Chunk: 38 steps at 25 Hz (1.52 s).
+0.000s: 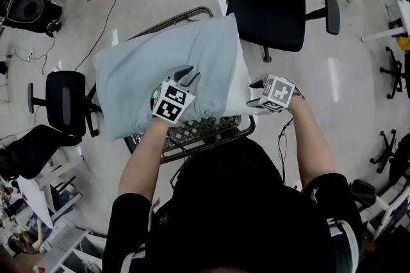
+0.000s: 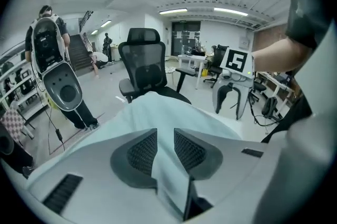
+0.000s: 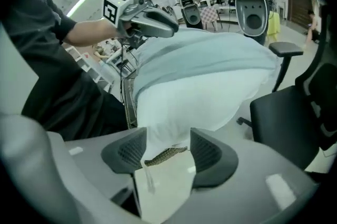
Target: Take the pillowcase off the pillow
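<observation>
Pale blue cloth of the pillowcase [image 1: 154, 73] covers nearly all of the pillow [image 1: 243, 95], which lies across a wire basket [image 1: 205, 132] in the head view. Only the pillow's white end shows, at the right. The left hand-held gripper [image 1: 186, 75] sits on top, near the person's side, with the forearm reaching straight forward. The right hand-held gripper [image 1: 255, 92] points inward at the white end. I judge the step is to draw the case off toward the left while the right side anchors the pillow.

In the left gripper view, the jaws stand narrow with a fold of the blue cloth running between them, and the pads appear to pinch it. A deeper bite of cloth would slip less, and the pull should go along the pillow, not upward.

In the right gripper view, the jaws are spread and tilted downward. The white corner is at their tips but, as I see it, not squeezed. They should close firmly on the pillow alone before any pulling.
</observation>
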Each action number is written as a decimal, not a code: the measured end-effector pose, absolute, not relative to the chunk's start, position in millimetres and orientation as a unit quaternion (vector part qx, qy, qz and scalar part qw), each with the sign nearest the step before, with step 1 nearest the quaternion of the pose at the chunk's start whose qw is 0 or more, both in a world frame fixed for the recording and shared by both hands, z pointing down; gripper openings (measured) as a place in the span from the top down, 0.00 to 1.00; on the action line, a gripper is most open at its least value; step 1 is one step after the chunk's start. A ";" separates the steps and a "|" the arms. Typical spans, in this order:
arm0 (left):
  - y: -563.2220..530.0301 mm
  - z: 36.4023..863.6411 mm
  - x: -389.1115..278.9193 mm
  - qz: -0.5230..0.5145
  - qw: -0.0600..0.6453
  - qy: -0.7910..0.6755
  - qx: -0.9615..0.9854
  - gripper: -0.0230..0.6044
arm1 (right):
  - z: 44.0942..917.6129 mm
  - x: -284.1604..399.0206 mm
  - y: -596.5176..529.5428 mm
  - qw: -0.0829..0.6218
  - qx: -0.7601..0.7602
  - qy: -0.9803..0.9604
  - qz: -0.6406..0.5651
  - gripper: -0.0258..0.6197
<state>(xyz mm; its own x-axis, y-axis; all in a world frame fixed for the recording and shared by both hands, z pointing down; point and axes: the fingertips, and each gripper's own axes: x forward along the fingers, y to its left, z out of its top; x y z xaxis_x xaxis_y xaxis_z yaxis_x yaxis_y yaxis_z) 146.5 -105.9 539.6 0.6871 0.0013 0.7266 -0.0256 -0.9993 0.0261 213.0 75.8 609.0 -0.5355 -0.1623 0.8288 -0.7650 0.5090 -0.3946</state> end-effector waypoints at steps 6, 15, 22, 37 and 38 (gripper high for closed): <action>-176.3 555.1 202.6 0.409 0.005 -0.038 0.912 0.78 | 615.8 308.6 -3.1 0.334 0.410 -0.752 0.393 0.59; -237.8 606.2 240.9 0.448 -0.017 -0.066 0.891 0.66 | 669.6 301.0 -105.2 0.233 0.413 -0.772 0.423 0.51; -248.3 619.0 230.8 0.471 -0.053 -0.060 0.879 0.84 | 658.3 276.6 -115.0 0.151 0.405 -0.809 0.399 0.70; -252.9 569.5 151.9 0.520 -0.165 -0.076 0.835 0.96 | 596.3 290.1 -39.6 0.182 0.382 -0.830 0.363 0.92; -249.2 564.8 148.8 0.512 -0.144 -0.079 0.843 0.95 | 594.4 289.3 -33.8 0.176 0.376 -0.831 0.372 0.92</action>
